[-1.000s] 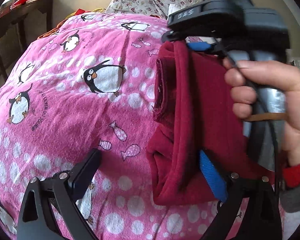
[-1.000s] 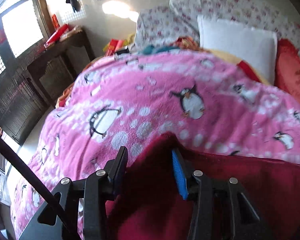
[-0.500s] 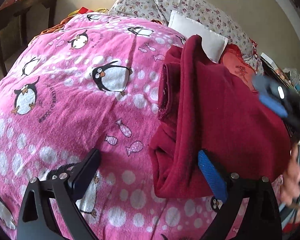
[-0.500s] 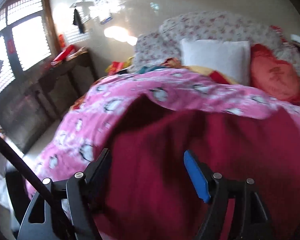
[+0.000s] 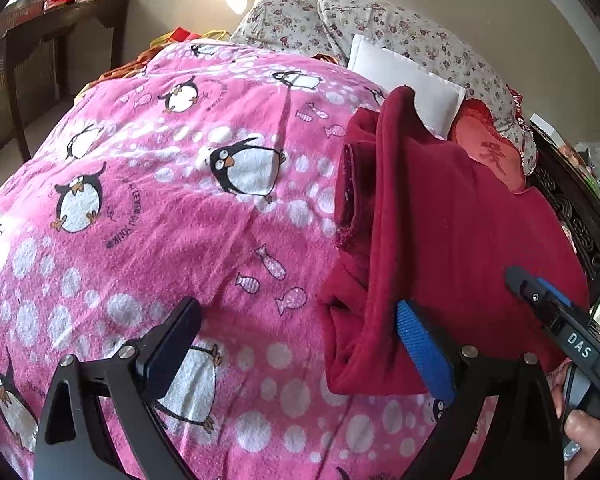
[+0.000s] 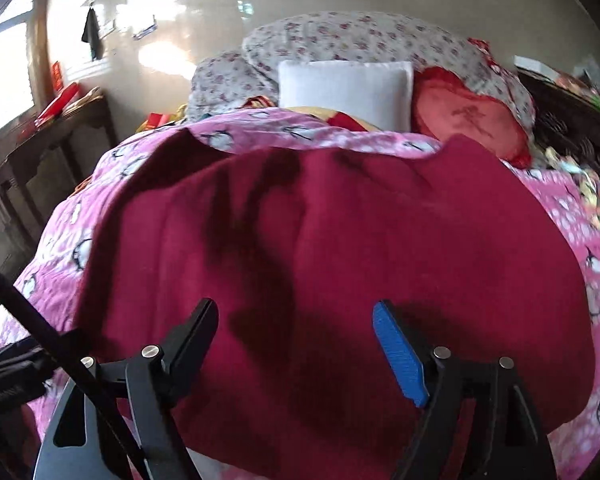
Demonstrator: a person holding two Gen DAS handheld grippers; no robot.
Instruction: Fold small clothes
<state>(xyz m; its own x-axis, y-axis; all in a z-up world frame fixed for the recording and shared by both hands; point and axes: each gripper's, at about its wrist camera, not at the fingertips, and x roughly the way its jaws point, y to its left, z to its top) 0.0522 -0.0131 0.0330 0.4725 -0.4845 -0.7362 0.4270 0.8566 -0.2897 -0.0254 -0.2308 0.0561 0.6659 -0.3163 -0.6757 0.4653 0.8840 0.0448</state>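
Your work surface is a bed covered by a pink fleece blanket [image 5: 188, 216] printed with penguins, fish and white dots. At its head end sit two floral pillows [image 5: 380, 36], a white pillow [image 5: 408, 76] and a red cushion [image 5: 492, 152]; a dark wooden side table [image 5: 56, 28] stands against the cream wall off the bed's far left edge, with red items on top, and a bright window shows at the left in your right wrist view. The dark red garment [image 5: 452, 232] lies on the blanket toward the bed's right side, folded into a roughly rectangular stack, with a rolled, doubled edge running along its left side and a smooth top layer. Your left gripper [image 5: 296, 344] stands wide open and holds nothing: its black finger hovers over bare blanket, and its blue finger [image 5: 424, 352] sits at the near left corner of the garment; you cannot tell whether it touches the cloth. Your right gripper [image 6: 296, 340] is opening, its two fingers spread above the garment's top layer with no fabric pinched between them. A second ago that right gripper was gripping the garment's far edge over the fold; now it is drawn back to the near right corner, where only its tip and your hand [image 5: 584, 420] show in the left wrist view, and the top layer lies spread flat.
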